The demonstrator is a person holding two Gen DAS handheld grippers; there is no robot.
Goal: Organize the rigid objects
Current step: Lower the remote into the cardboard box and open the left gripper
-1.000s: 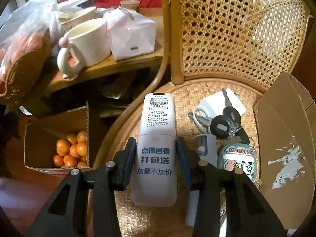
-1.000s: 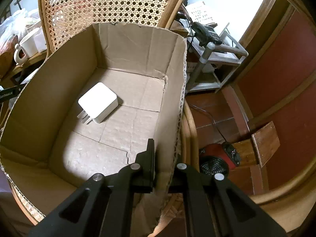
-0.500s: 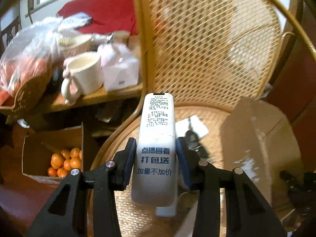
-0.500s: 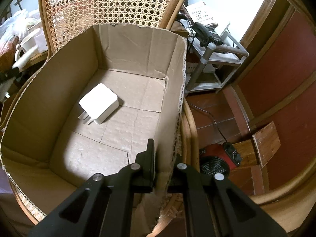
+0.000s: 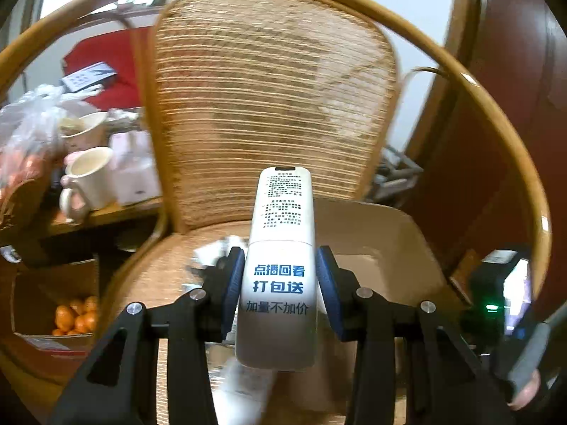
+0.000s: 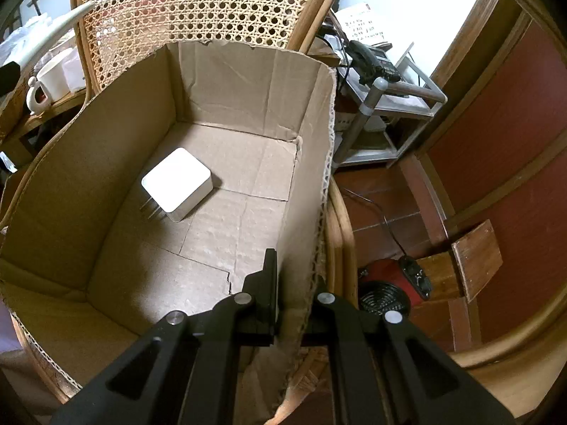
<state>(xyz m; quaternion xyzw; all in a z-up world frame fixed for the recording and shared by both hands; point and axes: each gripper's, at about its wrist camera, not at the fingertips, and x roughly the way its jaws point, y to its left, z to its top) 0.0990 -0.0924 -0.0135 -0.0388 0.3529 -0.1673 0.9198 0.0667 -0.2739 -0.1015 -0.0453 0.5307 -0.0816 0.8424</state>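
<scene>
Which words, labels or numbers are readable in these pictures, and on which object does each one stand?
"点播回看", on the white plastic remote control in the left gripper.
"打包送", same remote, next line.
"加量不加价", same remote, lowest line.
Small black print on the remote's upper half: too small to read.
Handwritten sheet behind the black telephone: too blurred to read.
White square charger in the brown cardboard box: no text visible.

We see a rattan chair (image 6: 198, 3) whose woven seat (image 5: 166, 269) carries an open cardboard box (image 6: 106, 141). To its left a wooden desk (image 5: 106, 212) bears a white mug (image 5: 94, 173) and a white tissue pack (image 5: 136, 173). On the floor (image 6: 375, 205) sits a red appliance (image 6: 386, 283).
</scene>
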